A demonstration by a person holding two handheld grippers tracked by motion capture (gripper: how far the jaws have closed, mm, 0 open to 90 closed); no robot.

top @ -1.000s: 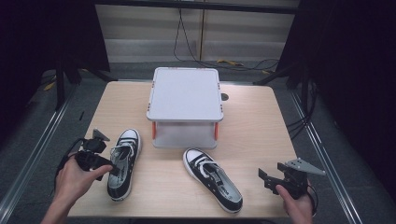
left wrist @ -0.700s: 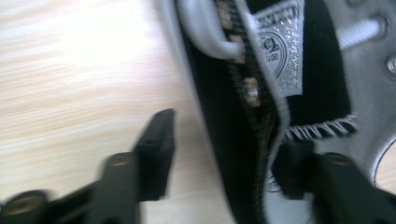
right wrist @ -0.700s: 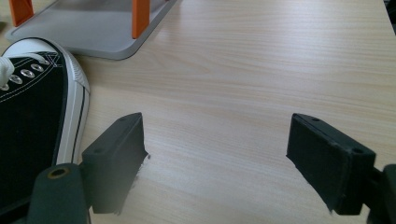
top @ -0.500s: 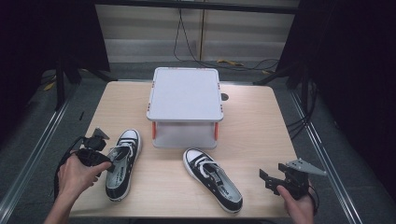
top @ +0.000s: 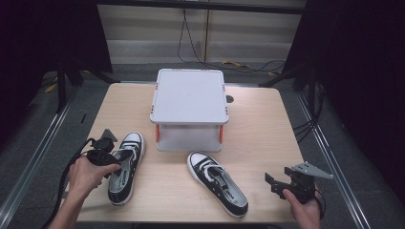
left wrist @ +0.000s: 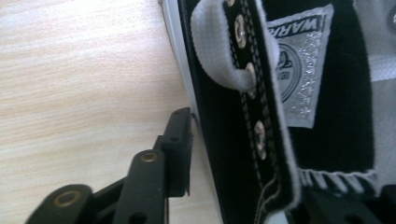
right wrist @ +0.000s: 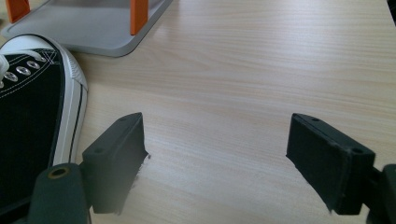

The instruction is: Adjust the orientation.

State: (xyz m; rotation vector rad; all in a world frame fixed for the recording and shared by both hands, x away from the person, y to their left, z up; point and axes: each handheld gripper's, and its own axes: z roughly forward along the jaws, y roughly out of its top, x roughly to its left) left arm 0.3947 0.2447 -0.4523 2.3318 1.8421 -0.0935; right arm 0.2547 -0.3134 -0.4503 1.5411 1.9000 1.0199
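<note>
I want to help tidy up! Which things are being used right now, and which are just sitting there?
In use:
- left gripper, its jaws astride the side wall of the left shoe
- right gripper, open near the right shoe

Just sitting there:
- grey box
- cables on the floor

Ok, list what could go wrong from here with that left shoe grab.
1. The left tongs straddle only the thin side wall of the left shoe; the canvas may fold and slip out on lifting.
2. Held at one side, the shoe could tilt and drag across the table.
3. Swung forward, it might knock the grey box.
</note>
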